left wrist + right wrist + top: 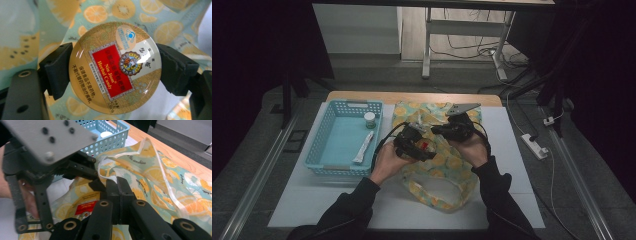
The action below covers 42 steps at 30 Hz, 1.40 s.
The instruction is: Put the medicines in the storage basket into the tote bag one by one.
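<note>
A round gold candy tin point(115, 67) with a red label sits edge to edge between the pads of my left gripper point(113, 72), which is shut on it. From above, the tin point(424, 145) hangs just over a fruit-print cloth bag point(447, 165) lying on the table. My right gripper point(116, 185) has its jaws pressed together, pinching the bag's pale strap point(160, 170) at the bag's mouth and lifting it. In the right gripper view the tin point(85, 206) shows just left of those jaws. In the high view the right gripper point(439, 129) sits close beside the left gripper point(424, 147).
A light blue plastic basket point(324, 145) stands left of the bag, holding a white tube point(363, 148) and a small green-lidded jar point(370, 120). A white mat point(512, 150) covers the table. A power strip point(534, 146) lies on the floor to the right.
</note>
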Each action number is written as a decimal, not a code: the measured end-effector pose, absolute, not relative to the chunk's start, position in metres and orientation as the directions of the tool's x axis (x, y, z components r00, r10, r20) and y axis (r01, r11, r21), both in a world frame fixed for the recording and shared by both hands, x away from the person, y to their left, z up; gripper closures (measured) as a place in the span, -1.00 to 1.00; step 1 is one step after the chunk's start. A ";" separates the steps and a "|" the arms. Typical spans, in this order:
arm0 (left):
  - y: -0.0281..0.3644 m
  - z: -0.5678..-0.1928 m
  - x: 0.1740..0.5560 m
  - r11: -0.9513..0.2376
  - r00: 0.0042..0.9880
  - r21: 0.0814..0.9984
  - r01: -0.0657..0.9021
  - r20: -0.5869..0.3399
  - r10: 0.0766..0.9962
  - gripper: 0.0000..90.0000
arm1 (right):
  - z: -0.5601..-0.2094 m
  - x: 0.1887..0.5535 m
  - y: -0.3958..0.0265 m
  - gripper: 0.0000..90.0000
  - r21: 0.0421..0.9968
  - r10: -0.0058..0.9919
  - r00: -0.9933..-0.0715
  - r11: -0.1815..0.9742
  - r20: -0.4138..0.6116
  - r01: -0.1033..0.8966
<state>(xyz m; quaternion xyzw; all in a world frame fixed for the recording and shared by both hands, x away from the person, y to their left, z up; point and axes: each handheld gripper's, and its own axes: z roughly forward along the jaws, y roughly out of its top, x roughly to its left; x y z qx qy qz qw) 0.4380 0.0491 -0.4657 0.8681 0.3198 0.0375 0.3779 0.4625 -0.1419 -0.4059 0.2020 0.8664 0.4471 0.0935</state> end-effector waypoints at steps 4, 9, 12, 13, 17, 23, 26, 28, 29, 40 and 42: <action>0.047 -0.466 0.446 -0.500 0.783 0.683 0.532 -0.172 0.597 -0.55 | -0.407 0.463 -0.141 1.00 0.810 0.434 -0.901 0.521 0.020 0.269; 0.046 -0.469 0.454 -0.496 0.772 0.682 0.538 -0.163 0.614 -0.55 | -0.411 0.464 -0.140 1.00 0.803 0.433 -0.901 0.529 0.022 0.274; 0.045 -0.471 0.459 -0.496 0.767 0.680 0.541 -0.156 0.622 -0.55 | -0.413 0.465 -0.139 1.00 0.800 0.433 -0.901 0.533 0.023 0.277; 0.044 -0.471 0.461 -0.494 0.764 0.679 0.543 -0.156 0.626 -0.55 | -0.414 0.465 -0.138 1.00 0.798 0.433 -0.901 0.535 0.023 0.277; 0.043 -0.474 0.465 -0.487 0.758 0.680 0.548 -0.157 0.633 -0.55 | -0.417 0.467 -0.138 1.00 0.793 0.437 -0.899 0.540 0.022 0.281; 0.039 -0.482 0.470 -0.495 0.752 0.671 0.552 -0.144 0.643 -0.55 | -0.424 0.471 -0.138 1.00 0.786 0.443 -0.896 0.545 0.025 0.291; 0.036 -0.486 0.472 -0.504 0.750 0.666 0.550 -0.128 0.649 -0.56 | -0.425 0.472 -0.138 1.00 0.784 0.445 -0.895 0.547 0.024 0.293; 0.034 -0.488 0.473 -0.516 0.752 0.660 0.546 -0.115 0.649 -0.56 | -0.426 0.472 -0.138 1.00 0.783 0.446 -0.895 0.548 0.022 0.293; 0.033 -0.489 0.473 -0.515 0.751 0.660 0.546 -0.113 0.651 -0.56 | -0.426 0.472 -0.137 1.00 0.783 0.447 -0.895 0.549 0.021 0.293; 0.029 -0.503 0.476 -0.520 0.746 0.653 0.550 -0.105 0.657 -0.56 | -0.429 0.474 -0.137 1.00 0.776 0.451 -0.892 0.556 0.019 0.298; 0.029 -0.506 0.477 -0.520 0.745 0.651 0.553 -0.106 0.659 -0.57 | -0.430 0.474 -0.137 1.00 0.776 0.452 -0.892 0.556 0.019 0.298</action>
